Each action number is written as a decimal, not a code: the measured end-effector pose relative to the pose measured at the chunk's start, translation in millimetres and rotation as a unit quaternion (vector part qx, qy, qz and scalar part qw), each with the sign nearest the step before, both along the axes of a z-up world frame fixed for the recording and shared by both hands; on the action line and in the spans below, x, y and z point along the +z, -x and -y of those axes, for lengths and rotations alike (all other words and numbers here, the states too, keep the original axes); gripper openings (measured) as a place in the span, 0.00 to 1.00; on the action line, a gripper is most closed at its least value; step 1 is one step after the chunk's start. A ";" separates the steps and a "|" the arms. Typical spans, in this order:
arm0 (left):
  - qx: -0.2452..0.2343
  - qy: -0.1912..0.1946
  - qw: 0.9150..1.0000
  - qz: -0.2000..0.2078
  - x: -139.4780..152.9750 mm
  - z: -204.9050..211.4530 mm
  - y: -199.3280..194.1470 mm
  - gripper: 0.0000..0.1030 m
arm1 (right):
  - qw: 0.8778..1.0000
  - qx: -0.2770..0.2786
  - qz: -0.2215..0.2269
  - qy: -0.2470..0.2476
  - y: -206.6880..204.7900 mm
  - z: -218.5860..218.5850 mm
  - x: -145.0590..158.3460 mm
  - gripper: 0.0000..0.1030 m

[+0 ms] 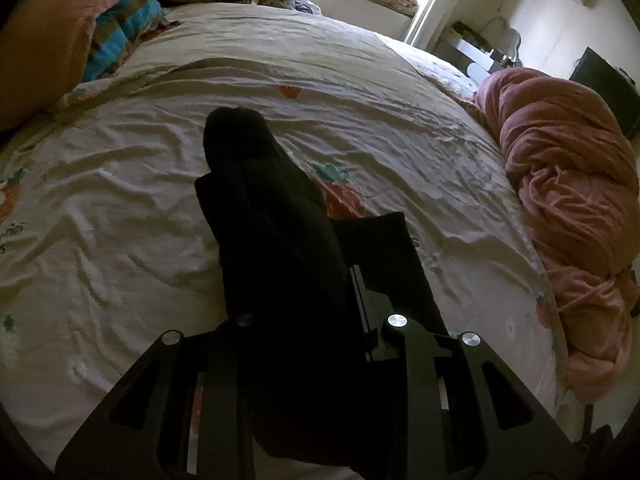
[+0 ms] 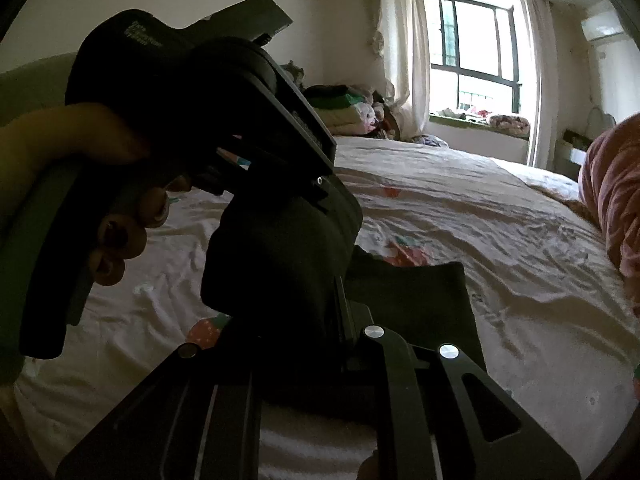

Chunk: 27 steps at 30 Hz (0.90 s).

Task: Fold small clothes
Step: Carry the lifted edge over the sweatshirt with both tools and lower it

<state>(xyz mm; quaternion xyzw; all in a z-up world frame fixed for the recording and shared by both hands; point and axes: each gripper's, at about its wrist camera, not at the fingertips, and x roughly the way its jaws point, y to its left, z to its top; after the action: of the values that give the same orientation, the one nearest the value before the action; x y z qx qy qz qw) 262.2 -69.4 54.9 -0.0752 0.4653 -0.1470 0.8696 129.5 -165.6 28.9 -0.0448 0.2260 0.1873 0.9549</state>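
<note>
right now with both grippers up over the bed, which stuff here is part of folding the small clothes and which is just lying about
Part of the job:
- black garment, dark and hard to make out
- left gripper, shut on the black garment
- right gripper, shut on the black garment
- bed sheet, the work surface

Just lying about:
- pink blanket, bunched at the bed's edge
- orange pillow
- folded pile by the wall

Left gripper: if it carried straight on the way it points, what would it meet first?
Probably the bedsheet. The left gripper, shut on the black sock, points down at the bed; beyond the sock's tip only bare sheet shows, though depth is unclear.
</note>
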 end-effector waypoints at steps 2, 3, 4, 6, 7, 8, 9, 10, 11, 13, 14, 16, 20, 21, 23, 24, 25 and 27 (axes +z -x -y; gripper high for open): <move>-0.003 -0.003 1.000 -0.002 -2.0 4.1 -0.9 0.19 | 1.000 -0.003 -0.006 -0.006 -0.4 3.6 -1.8 0.11; -0.003 -0.003 1.000 -0.003 -2.9 5.1 -1.0 0.19 | 1.000 -0.004 -0.009 -0.009 -2.0 5.4 -2.9 0.11; -0.005 -0.004 1.000 -0.005 -4.0 7.2 -1.5 0.19 | 1.000 -0.005 -0.012 -0.012 -3.2 7.2 -4.1 0.11; -0.007 -0.006 1.000 -0.007 -6.3 11.7 -3.1 0.19 | 1.000 -0.008 -0.019 -0.018 -4.6 11.2 -6.2 0.11; -0.008 -0.006 1.000 -0.009 -7.4 13.8 -3.6 0.19 | 0.999 -0.010 -0.023 -0.021 -5.2 12.9 -7.2 0.11; -0.010 -0.007 1.000 -0.009 -8.1 15.7 -3.8 0.20 | 0.999 -0.012 -0.027 -0.025 -5.5 15.5 -8.7 0.11; -0.012 -0.010 1.000 -0.011 -10.0 19.2 -4.3 0.20 | 0.999 -0.014 -0.031 -0.028 -6.2 17.5 -10.1 0.11; -0.013 -0.011 1.000 -0.012 -11.5 21.3 -4.7 0.21 | 0.999 -0.016 -0.036 -0.031 -7.2 19.4 -11.4 0.11; -0.014 -0.012 1.000 -0.014 -13.3 23.7 -5.4 0.21 | 0.998 -0.019 -0.043 -0.037 -8.0 22.3 -12.8 0.11; -0.018 -0.013 1.000 -0.018 -17.1 29.0 -6.9 0.21 | 0.997 -0.021 -0.055 -0.048 -9.1 27.1 -15.3 0.12; -0.019 -0.014 1.000 -0.020 -18.9 30.4 -7.3 0.22 | 0.997 -0.023 -0.060 -0.052 -9.7 29.5 -17.0 0.12; -0.021 -0.015 0.999 -0.025 -22.6 35.0 -9.9 0.24 | 0.996 -0.026 -0.068 -0.058 -10.5 33.8 -19.9 0.12; -0.027 -0.020 0.999 -0.033 -30.1 44.5 -14.4 0.26 | 0.993 -0.033 -0.089 -0.075 -13.4 44.5 -27.3 0.12; -0.029 -0.023 0.999 -0.035 -32.4 48.3 -15.9 0.27 | 0.992 -0.035 -0.095 -0.080 -14.4 47.7 -29.2 0.12; -0.032 -0.027 0.998 -0.039 -35.9 53.2 -18.1 0.28 | 0.989 -0.038 -0.107 -0.091 -17.3 53.5 -33.4 0.12; -0.033 -0.029 0.998 -0.041 -38.1 55.7 -19.7 0.28 | 0.988 -0.039 -0.112 -0.098 -17.9 55.5 -34.9 0.12; -0.034 -0.031 0.998 -0.044 -41.0 58.6 -21.5 0.28 | 0.987 -0.039 -0.118 -0.105 -19.4 58.1 -36.9 0.12; -0.035 -0.033 0.998 -0.049 -45.1 62.5 -25.2 0.30 | 0.983 -0.042 -0.131 -0.122 -22.5 64.2 -41.3 0.12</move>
<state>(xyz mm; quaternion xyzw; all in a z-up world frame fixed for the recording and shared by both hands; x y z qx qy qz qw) 287.3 -131.8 9.8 -0.0374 0.5145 -0.1584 0.8419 152.0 -229.8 -12.4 0.1067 0.3266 0.1773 0.9222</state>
